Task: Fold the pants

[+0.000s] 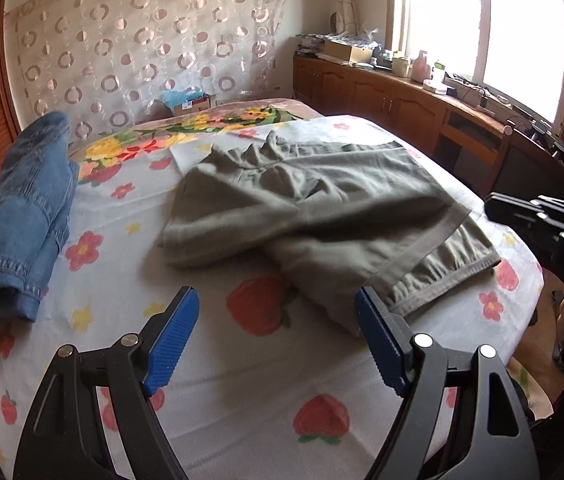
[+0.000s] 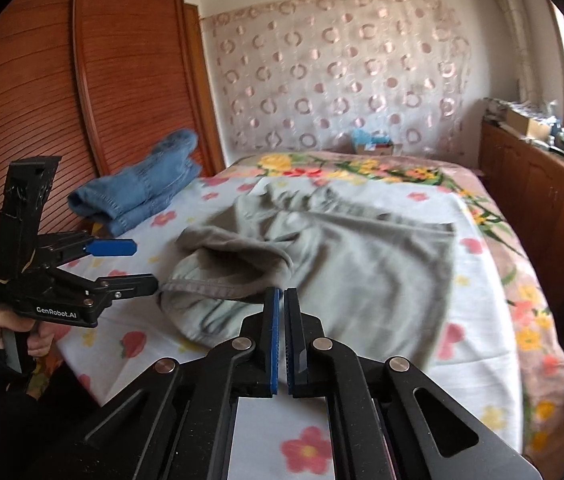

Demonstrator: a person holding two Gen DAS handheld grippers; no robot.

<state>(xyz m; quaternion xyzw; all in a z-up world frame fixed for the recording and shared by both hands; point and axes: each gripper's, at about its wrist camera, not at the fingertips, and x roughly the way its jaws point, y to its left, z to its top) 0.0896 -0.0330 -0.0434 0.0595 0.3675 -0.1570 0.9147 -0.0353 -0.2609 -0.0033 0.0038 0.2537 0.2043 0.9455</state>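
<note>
Grey-green pants (image 1: 322, 208) lie on the flowered bed sheet (image 1: 242, 368), bunched, with one part folded over toward the waistband at the near right. In the right wrist view the pants (image 2: 362, 264) spread across the middle of the bed. My left gripper (image 1: 276, 300) hovers open just short of the pants' near edge, with nothing between its blue pads. It also shows at the left in the right wrist view as the left gripper (image 2: 138, 266), held in a hand. My right gripper (image 2: 282, 294) is shut and empty above the pants' near hem. Its black body, the right gripper (image 1: 494, 206), sits beside the pants' right edge.
Folded blue jeans (image 1: 22, 216) rest at the bed's left side, jeans (image 2: 142, 188) next to a wooden slatted wardrobe (image 2: 82, 100). A wooden cabinet (image 1: 382, 96) with clutter runs under the window on the right. A small box (image 2: 374, 144) sits at the bed's head.
</note>
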